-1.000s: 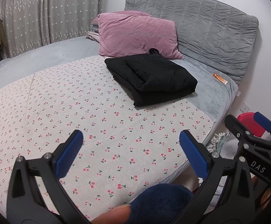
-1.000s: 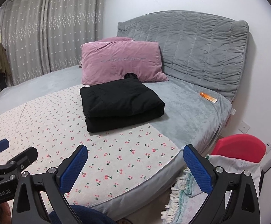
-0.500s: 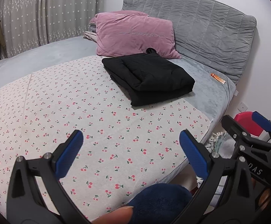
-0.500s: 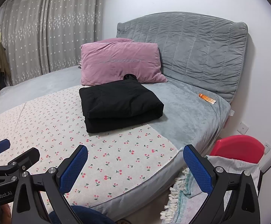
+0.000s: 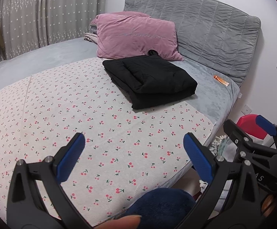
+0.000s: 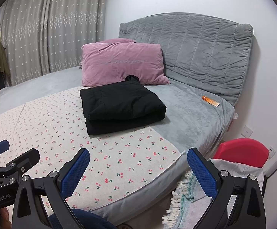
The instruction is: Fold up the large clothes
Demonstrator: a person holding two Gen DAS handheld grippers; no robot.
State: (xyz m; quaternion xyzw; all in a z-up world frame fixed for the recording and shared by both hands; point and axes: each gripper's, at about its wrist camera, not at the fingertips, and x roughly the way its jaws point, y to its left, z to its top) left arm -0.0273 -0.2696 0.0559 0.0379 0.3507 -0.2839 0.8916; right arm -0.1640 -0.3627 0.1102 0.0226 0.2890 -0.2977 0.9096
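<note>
- left claw (image 5: 132, 151) wide open, nothing in it, hanging over the cherry-print sheet (image 5: 81, 118) at the bed's near edge
- right claw (image 6: 138, 168) also wide open, empty, w/ the left one visible at its 9 o'clock
- black folded garment (image 6: 119, 106) sits at 12 o'clock from both, half on the sheet, half on the grey blanket (image 6: 191, 118)
- pink pillow (image 6: 123, 64) right behind it, touching
- orange tube (image 6: 210, 101) at 2 o'clock by the headboard (image 6: 195, 45)
</note>
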